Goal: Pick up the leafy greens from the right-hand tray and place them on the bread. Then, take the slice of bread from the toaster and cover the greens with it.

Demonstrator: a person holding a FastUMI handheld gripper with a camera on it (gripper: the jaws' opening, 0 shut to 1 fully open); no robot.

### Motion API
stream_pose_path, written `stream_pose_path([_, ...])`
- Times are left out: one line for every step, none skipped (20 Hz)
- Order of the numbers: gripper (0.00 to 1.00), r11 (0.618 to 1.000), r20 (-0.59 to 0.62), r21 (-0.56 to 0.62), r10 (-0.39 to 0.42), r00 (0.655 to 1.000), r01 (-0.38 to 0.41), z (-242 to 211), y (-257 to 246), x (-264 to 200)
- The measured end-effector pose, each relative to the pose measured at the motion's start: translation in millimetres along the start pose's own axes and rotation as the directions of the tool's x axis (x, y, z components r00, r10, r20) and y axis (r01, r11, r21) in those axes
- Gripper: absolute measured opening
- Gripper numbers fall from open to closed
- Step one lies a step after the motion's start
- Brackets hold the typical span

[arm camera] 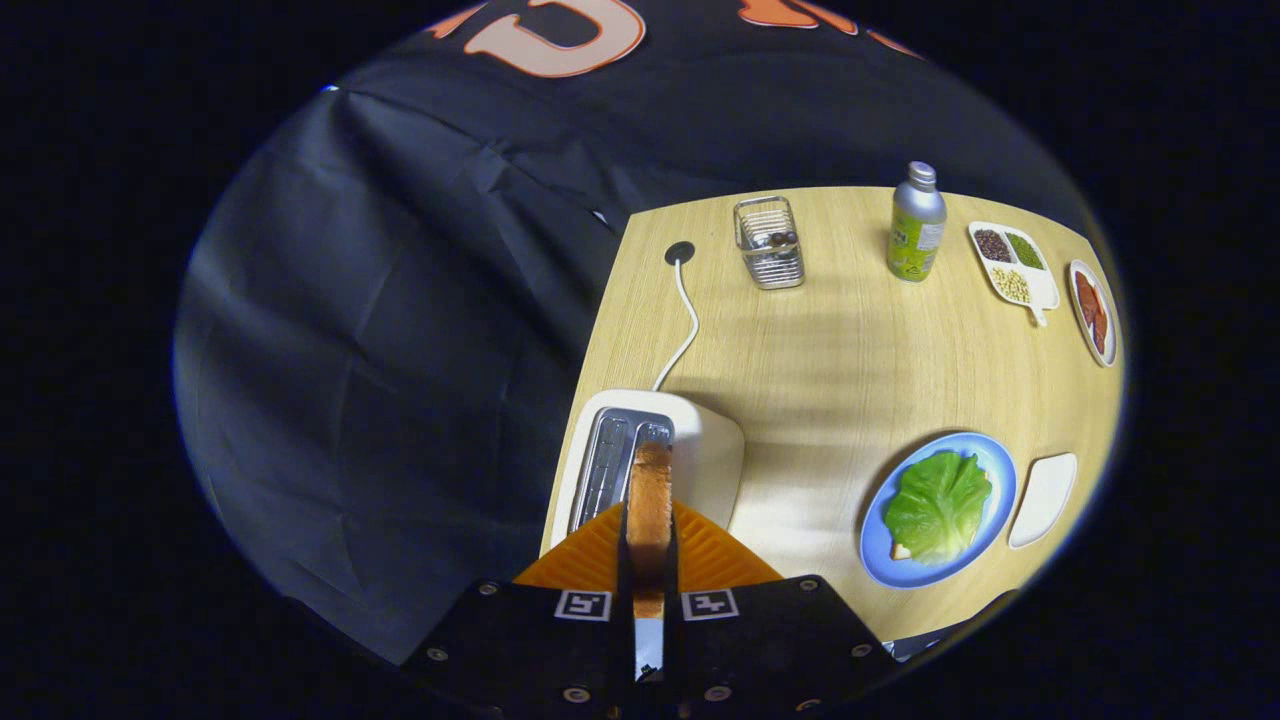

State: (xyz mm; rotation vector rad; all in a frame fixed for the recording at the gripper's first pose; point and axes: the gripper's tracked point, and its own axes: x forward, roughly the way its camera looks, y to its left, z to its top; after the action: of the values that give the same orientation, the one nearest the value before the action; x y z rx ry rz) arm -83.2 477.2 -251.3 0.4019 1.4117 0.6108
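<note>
Clamped edge-on between both fingers of the gripper [649, 560], the slice of bread [649, 500] stands just over the toaster [655, 455], while the leafy greens [938, 505] on the blue plate [880, 560] lie well off to its right.

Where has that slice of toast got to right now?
The bread slice is clamped between the fingers of the gripper, just above the toaster slot.

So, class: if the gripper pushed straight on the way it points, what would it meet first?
The gripper is shut on the bread slice; just ahead lies the toaster, so probably its slotted top, though depth is unclear.
</note>
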Motion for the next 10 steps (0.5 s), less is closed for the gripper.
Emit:
stream_pose_path([0.11, 1.000, 0.022, 0.009, 0.001, 1.000, -0.001, 2.6, -9.3, -6.7])
stream_pose_path([0.11, 1.000, 0.040, 0.023, 0.009, 0.999, -0.010, 3.8, -17.1, -13.3])
stream_pose_path([0.11, 0.999, 0.052, 0.041, 0.014, 0.999, -0.016, 4.9, -24.5, -19.4])
stream_pose_path([0.11, 0.998, 0.060, 0.058, 0.014, 0.998, -0.017, 5.9, -33.6, -23.1])
stream_pose_path([0.11, 0.997, 0.070, 0.072, 0.012, 0.997, -0.017, 6.0, -42.3, -24.6])
stream_pose_path([0.11, 0.996, 0.076, 0.083, 0.009, 0.997, -0.015, 5.9, -52.9, -26.9])
stream_pose_path([0.11, 0.995, 0.082, 0.098, 0.008, 0.997, -0.016, 3.9, -62.2, -29.5])
stream_pose_path([0.11, 0.993, 0.079, 0.114, 0.011, 0.997, -0.020, 1.3, -72.0, -30.7])
stream_pose_path([0.11, 0.991, 0.073, 0.133, 0.009, 0.997, -0.019, -2.9, -82.6, -31.8])
stream_pose_path([0.11, 0.989, 0.070, 0.147, 0.003, 0.998, -0.013, -5.8, -93.6, -31.6])
